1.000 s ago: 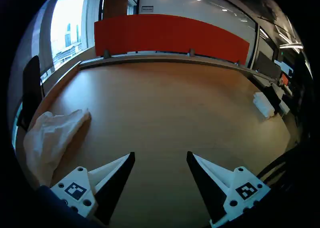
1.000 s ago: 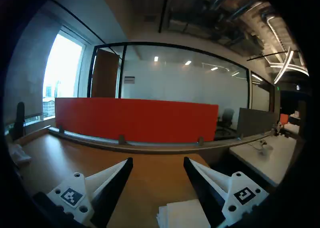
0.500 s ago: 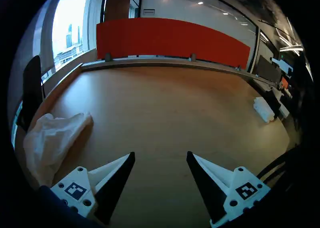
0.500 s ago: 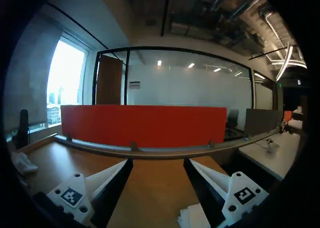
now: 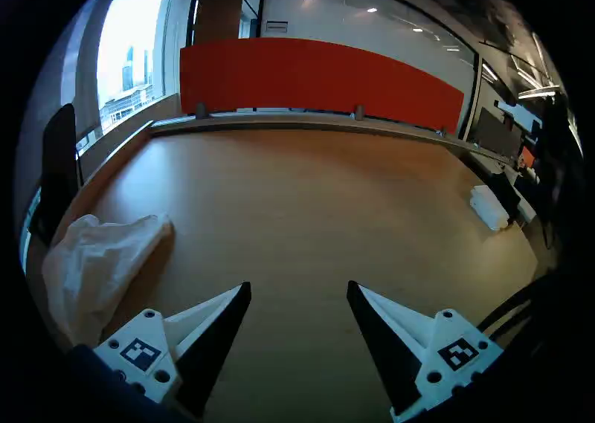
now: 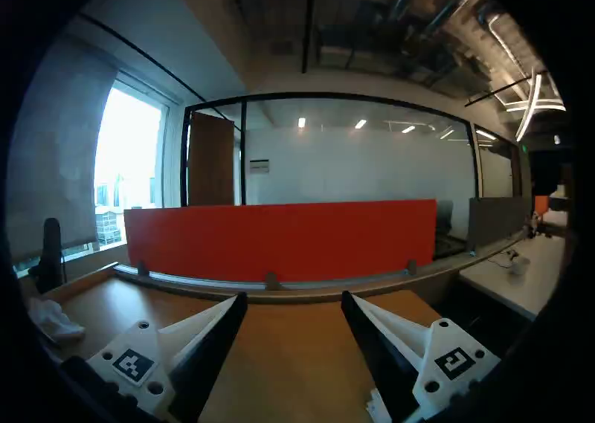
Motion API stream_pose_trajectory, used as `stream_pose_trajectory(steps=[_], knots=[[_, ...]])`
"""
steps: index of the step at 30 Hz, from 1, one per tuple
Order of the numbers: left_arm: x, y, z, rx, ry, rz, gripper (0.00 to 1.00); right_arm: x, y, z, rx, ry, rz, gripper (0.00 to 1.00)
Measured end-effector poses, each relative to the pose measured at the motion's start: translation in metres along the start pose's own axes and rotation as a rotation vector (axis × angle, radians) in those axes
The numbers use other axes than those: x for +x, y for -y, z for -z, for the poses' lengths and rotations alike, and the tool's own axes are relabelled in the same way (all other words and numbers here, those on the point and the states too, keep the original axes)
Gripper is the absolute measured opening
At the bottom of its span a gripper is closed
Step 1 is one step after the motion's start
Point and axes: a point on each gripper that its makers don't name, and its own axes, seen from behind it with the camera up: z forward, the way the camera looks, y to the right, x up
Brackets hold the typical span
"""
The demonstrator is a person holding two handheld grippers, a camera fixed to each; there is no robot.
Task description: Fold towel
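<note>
Left gripper (image 5: 297, 283): jaws apart, nothing between them; held low over the bare wooden table (image 5: 297, 185)
Right gripper (image 6: 292, 295): jaws apart, gripping nothing; aimed level across the table toward the far edge
Crumpled towel (image 5: 97, 263): white, a loose heap on the table; left of the left jaws, near the left finger; unfolded
Crumpled towel, right gripper view (image 6: 56, 323): far left of the right jaws, near the table edge
Folded towel (image 5: 489, 206): white, a neat block on the table; well to the right of the left jaws and ahead of them, near the right table edge
White folded corner (image 6: 377, 408): low beside the right finger of the right jaws; contact cannot be told
Red divider (image 5: 320, 77): upright along the far table edge; straight ahead of both pairs of jaws
Dark chair (image 5: 56, 170): beyond the crumpled towel, far left of the left jaws
Window (image 5: 130, 51): bright; ahead and left of the left jaws
</note>
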Motion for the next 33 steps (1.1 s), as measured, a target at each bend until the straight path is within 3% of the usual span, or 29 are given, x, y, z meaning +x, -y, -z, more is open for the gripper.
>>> stream_pose_trajectory(steps=[9,20,33], knots=[[0.020,0.003,0.001,-0.001,-0.049,0.003,0.96,0.003,0.009,0.000,0.012,-0.002,0.002,0.98],[0.103,0.013,0.002,0.025,-0.236,-0.007,0.96,0.001,0.017,0.002,0.018,0.006,-0.001,0.98],[0.184,0.031,0.004,0.086,-0.425,-0.016,0.96,0.001,0.023,0.004,0.021,0.012,-0.013,0.98]])
